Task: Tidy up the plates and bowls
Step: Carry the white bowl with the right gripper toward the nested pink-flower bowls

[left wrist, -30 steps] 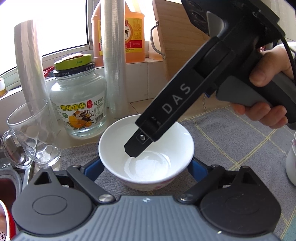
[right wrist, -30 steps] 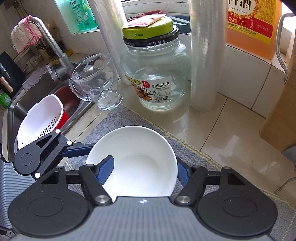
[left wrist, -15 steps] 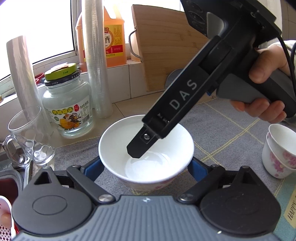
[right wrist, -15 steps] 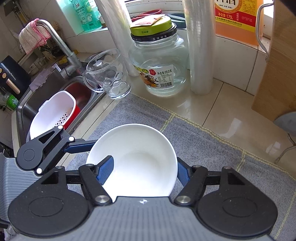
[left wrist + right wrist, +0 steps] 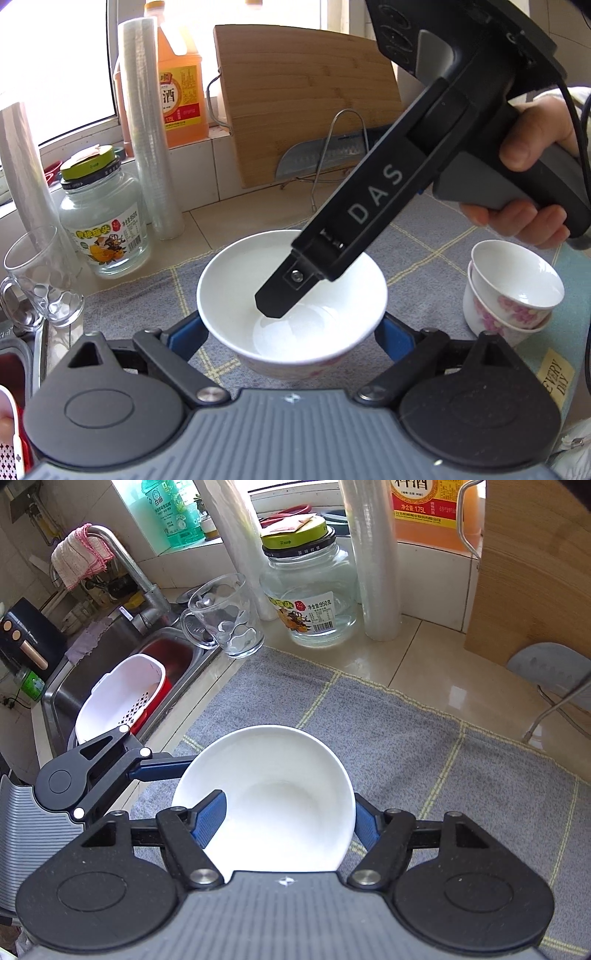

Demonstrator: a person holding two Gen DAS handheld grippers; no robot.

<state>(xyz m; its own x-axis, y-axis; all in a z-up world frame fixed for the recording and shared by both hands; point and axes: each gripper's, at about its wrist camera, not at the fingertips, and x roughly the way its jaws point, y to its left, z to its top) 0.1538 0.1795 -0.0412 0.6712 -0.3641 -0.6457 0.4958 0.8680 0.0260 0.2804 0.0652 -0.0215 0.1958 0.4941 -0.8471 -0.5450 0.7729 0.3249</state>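
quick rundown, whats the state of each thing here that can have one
white ceramic bowl: upright, empty, gripped by both grippers
left gripper: closed on the bowl's outer sides
right gripper: closed on the bowl's wall, one finger inside
clear glass jar with green lid: upright, lid on
clear glass mug: upright, empty
two small floral cups: nested, upright
bamboo cutting board: standing on edge

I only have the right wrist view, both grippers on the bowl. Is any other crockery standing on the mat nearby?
Observer: Yes. Two stacked floral cups stand on the mat, close to the bowl.
Operator: I see just one finger of the left gripper. Where is the other?
Observer: The left gripper has its fingers outside the bowl's wall, one on each side.
Operator: Is the bowl plain outside?
Observer: No, there is a pink print low on the outer wall.
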